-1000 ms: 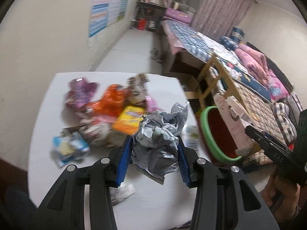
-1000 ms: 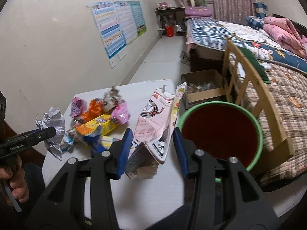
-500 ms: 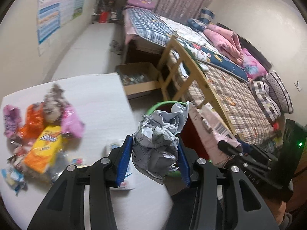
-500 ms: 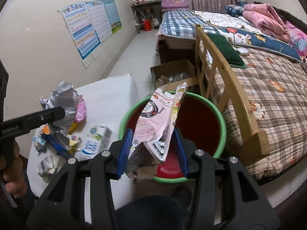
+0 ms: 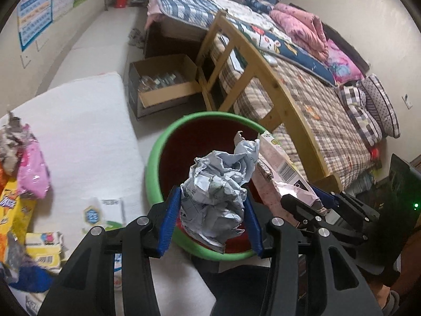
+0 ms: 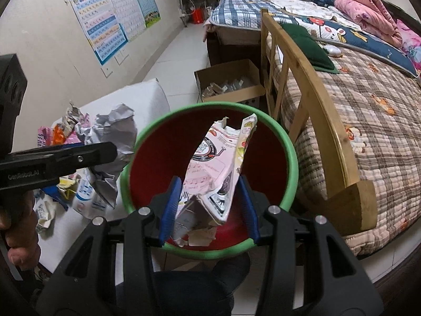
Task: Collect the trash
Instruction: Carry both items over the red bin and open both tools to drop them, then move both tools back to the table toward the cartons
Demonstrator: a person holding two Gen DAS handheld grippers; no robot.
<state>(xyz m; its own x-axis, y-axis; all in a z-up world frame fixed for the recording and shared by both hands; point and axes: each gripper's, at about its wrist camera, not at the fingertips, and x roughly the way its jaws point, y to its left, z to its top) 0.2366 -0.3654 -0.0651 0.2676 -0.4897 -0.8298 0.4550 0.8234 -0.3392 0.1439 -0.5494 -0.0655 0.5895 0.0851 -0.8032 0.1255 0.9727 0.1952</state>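
My left gripper (image 5: 211, 220) is shut on a crumpled ball of grey-white paper (image 5: 218, 184) and holds it over the near rim of a red bin with a green rim (image 5: 155, 158). My right gripper (image 6: 208, 208) is shut on a pink and white snack wrapper (image 6: 215, 163) and holds it above the same bin (image 6: 289, 152). The paper ball (image 6: 113, 137) and left gripper also show at the left of the right wrist view. The wrapper (image 5: 279, 168) shows right of the paper in the left wrist view.
A white table (image 5: 79, 121) left of the bin carries several wrappers, among them a pink one (image 5: 33, 171) and a yellow one (image 5: 13, 210). A cardboard box (image 5: 163, 84) stands on the floor behind the bin. A wooden bed frame (image 6: 310, 97) is to the right.
Both grippers have swung right, away from the table, and now hold their trash over the bin. Both stay shut on their items.
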